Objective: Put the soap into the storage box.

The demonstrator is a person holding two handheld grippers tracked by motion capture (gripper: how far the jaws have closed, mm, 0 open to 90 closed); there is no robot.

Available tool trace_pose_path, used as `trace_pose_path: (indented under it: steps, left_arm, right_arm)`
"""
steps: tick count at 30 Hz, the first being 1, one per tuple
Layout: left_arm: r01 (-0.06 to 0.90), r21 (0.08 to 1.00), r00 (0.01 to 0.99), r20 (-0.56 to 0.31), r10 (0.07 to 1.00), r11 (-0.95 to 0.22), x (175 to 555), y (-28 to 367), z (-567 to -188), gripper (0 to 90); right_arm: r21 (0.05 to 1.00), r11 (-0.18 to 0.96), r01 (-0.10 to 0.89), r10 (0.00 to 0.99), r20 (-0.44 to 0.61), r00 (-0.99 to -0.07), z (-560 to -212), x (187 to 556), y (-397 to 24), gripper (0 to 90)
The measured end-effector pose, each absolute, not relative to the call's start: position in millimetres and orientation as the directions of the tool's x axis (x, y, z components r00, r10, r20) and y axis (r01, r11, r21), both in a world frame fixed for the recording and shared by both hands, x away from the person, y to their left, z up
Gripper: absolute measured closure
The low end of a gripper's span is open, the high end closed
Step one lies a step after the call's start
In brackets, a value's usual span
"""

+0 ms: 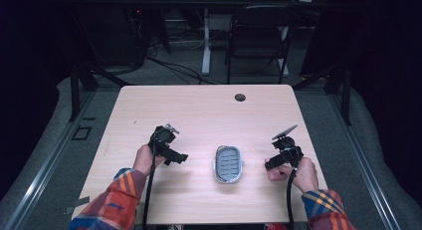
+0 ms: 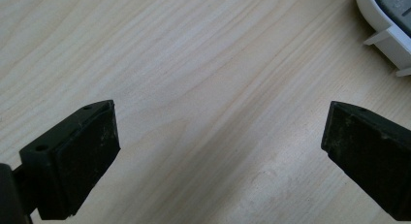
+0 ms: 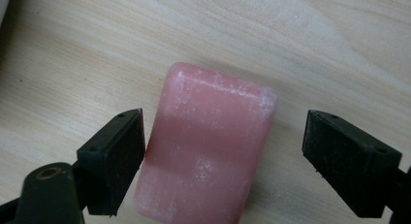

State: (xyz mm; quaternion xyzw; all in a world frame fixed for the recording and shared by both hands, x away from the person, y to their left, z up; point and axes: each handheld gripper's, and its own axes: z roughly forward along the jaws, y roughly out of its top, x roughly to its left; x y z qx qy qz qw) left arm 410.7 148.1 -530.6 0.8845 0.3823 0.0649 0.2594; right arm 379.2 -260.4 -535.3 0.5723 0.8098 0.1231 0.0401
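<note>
The right gripper [image 3: 223, 151] is spread around a pink soap bar [image 3: 208, 151]: one jaw touches its side, the other stands clear. No writing is readable on it. The left gripper [image 2: 220, 151] gapes wide over bare table [image 2: 194, 64], a soap dish [image 2: 387, 20] just beyond it.

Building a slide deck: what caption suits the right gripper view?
Right gripper straddling a pink soap bar on the wooden table, jaws not yet clamped.

Setting: a lab-type recording room. A bare light-wood tabletop [image 1: 199, 115] with a cable port [image 1: 240, 97] stands on grey carpet [image 1: 50, 155] between dark curtains [image 1: 388, 65] at the left and right frame edges. At upper centre, a black folding chair [image 1: 259, 38], loose floor cables [image 1: 174, 65] and a white desk leg [image 1: 206, 41] are visible.
</note>
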Motion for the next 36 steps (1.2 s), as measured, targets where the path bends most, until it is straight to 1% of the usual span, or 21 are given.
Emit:
trace_pose_path:
  steps: [4, 6, 10, 12, 13, 15, 16, 17, 20, 21, 22, 24, 25, 27, 28, 30, 32, 34, 36]
  left_arm:
    - [0.643, 0.504, 0.701, -0.085, 0.708, -0.577, 410.9, 148.2, -530.4, 0.0]
    - [0.643, 0.505, 0.702, -0.085, 0.707, -0.576, 410.9, 148.2, -530.4, 0.0]
    - [0.641, 0.507, 0.701, -0.083, 0.708, -0.576, 410.7, 148.0, -530.7, 0.0]
    - [0.642, 0.504, 0.703, -0.085, 0.706, -0.578, 410.9, 148.2, -530.4, 0.0]
    - [0.641, 0.503, 0.704, -0.084, 0.705, -0.58, 410.9, 148.0, -530.5, 0.0]
    - [0.641, 0.503, 0.704, -0.084, 0.705, -0.58, 410.9, 147.8, -530.6, 0.0]
    - [0.641, 0.502, 0.704, -0.084, 0.705, -0.58, 410.8, 147.7, -530.6, 0.0]
    - [0.641, 0.502, 0.704, -0.084, 0.705, -0.58, 410.8, 147.7, -530.6, 0.0]
    - [0.641, 0.502, 0.704, -0.085, 0.705, -0.58, 410.9, 147.8, -530.7, 0.0]
    - [0.641, 0.503, 0.704, -0.085, 0.705, -0.58, 410.9, 147.8, -530.7, 0.0]
    - [0.641, 0.503, 0.705, -0.085, 0.704, -0.581, 410.9, 147.7, -530.7, 0.0]
    - [0.641, 0.502, 0.705, -0.085, 0.704, -0.581, 410.9, 147.6, -530.8, 0.0]
    - [0.641, 0.502, 0.704, -0.085, 0.705, -0.581, 410.8, 147.6, -530.8, 0.0]
    - [0.641, 0.502, 0.704, -0.085, 0.705, -0.58, 410.9, 147.6, -530.8, 0.0]
    - [0.641, 0.502, 0.705, -0.086, 0.704, -0.58, 411.0, 147.7, -530.8, 0.0]
    - [0.641, 0.502, 0.705, -0.086, 0.704, -0.58, 411.0, 147.7, -530.8, 0.0]
    - [0.641, 0.502, 0.705, -0.086, 0.704, -0.58, 411.0, 147.7, -530.9, 0.0]
    - [0.641, 0.502, 0.705, -0.087, 0.704, -0.58, 411.0, 147.7, -530.9, 0.0]
    - [0.641, 0.502, 0.705, -0.087, 0.704, -0.58, 411.0, 147.7, -530.9, 0.0]
  right_arm:
    - [0.228, 0.318, 0.92, 0.935, 0.088, -0.345, -536.5, 379.3, -262.7, 23.4]
    - [0.223, 0.316, 0.922, 0.935, 0.089, -0.342, -536.3, 379.3, -262.8, 23.8]
    - [0.199, 0.332, 0.922, 0.931, 0.087, -0.354, -538.2, 379.7, -262.5, 27.5]
    - [0.2, 0.329, 0.923, 0.932, 0.088, -0.351, -538.9, 379.5, -261.8, 27.6]
    - [0.184, 0.343, 0.921, 0.928, 0.084, -0.362, -538.7, 379.8, -261.5, 29.0]
    - [0.203, 0.326, 0.923, 0.932, 0.093, -0.349, -541.3, 379.0, -260.6, 29.2]
    - [0.181, 0.346, 0.921, 0.927, 0.084, -0.365, -540.4, 379.9, -261.3, 29.3]
    - [0.192, 0.33, 0.924, 0.932, 0.086, -0.351, -542.0, 379.2, -260.2, 29.6]
    - [0.166, 0.357, 0.919, 0.924, 0.082, -0.374, -540.8, 380.4, -260.9, 31.0]
    - [0.187, 0.337, 0.923, 0.93, 0.089, -0.357, -542.6, 379.4, -259.7, 31.5]
    - [0.173, 0.353, 0.919, 0.924, 0.088, -0.371, -541.8, 380.1, -260.2, 32.3]
    - [0.18, 0.344, 0.922, 0.928, 0.087, -0.363, -543.0, 379.5, -259.2, 32.6]
    - [0.171, 0.354, 0.919, 0.923, 0.092, -0.373, -543.5, 380.0, -258.9, 35.8]
    - [0.159, 0.368, 0.916, 0.92, 0.079, -0.383, -542.8, 380.3, -257.9, 36.1]
    - [0.175, 0.357, 0.918, 0.924, 0.075, -0.374, -543.9, 379.4, -257.0, 36.2]
    - [0.175, 0.359, 0.917, 0.923, 0.076, -0.376, -543.9, 379.5, -257.2, 36.3]
    - [0.156, 0.381, 0.911, 0.916, 0.071, -0.395, -542.5, 380.5, -257.8, 36.4]
    - [0.172, 0.368, 0.914, 0.919, 0.081, -0.385, -543.8, 379.7, -256.9, 36.5]
    - [0.155, 0.383, 0.911, 0.915, 0.075, -0.397, -542.4, 380.4, -257.3, 36.5]
